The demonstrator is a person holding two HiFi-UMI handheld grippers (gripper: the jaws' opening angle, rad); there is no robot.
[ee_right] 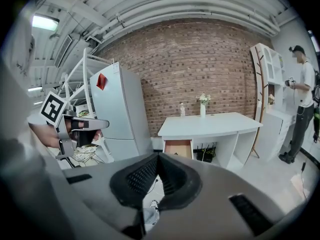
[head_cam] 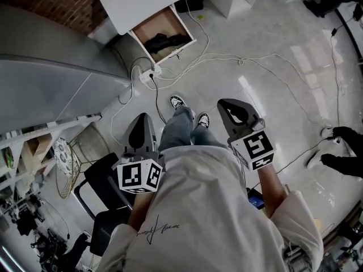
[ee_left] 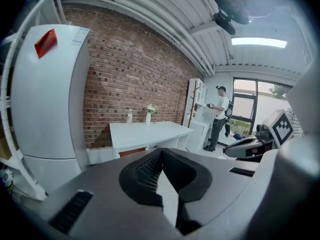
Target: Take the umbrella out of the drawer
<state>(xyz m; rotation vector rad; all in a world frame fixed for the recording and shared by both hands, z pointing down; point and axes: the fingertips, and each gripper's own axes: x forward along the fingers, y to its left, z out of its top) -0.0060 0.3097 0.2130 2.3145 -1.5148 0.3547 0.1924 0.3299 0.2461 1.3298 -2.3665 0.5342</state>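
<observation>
Two grippers: I'm holding one in each hand, out in front of my white shirt, both aiming toward the desk and well apart from it.
Left gripper (ee_left: pixel 160 153): jaws are sitting clenched together, the ribbed black pads meeting at the tips, nothing between them.
Right gripper (ee_right: pixel 157 156): same deal, jaws are pressing closed on nothing, with a smooth grey shell around the black rubbery pads.
Umbrella (head_cam: pixel 164 40): it's lying inside the open drawer as a dark, floppy, crumpled-looking bundle that reads as folded fabric.
Umbrella axis: the long axis is running roughly across the drawer's width, a bit skewed, in the half nearer me. I can't tell which end is the handle.
Drawer (head_cam: pixel 160 21): it's sticking out of the desk toward me. It's a shallow rectangular box, bare light wood inside with a white rim.
Desk (head_cam: pixel 142 1): smooth flat white top, standing against the brick wall.
Brick wall (ee_right: pixel 200 59): rough, red-brown, lots of small courses.
Floor (head_cam: pixel 272 67): pale and glossy, throwing back the ceiling lights.
Cables (head_cam: pixel 215 58): thin white ones are snaking over the floor between my sneakers and the desk.
Fridge (ee_right: pixel 120 109): tall, pale, rounded corners, red sticker up top, standing beside the desk.
</observation>
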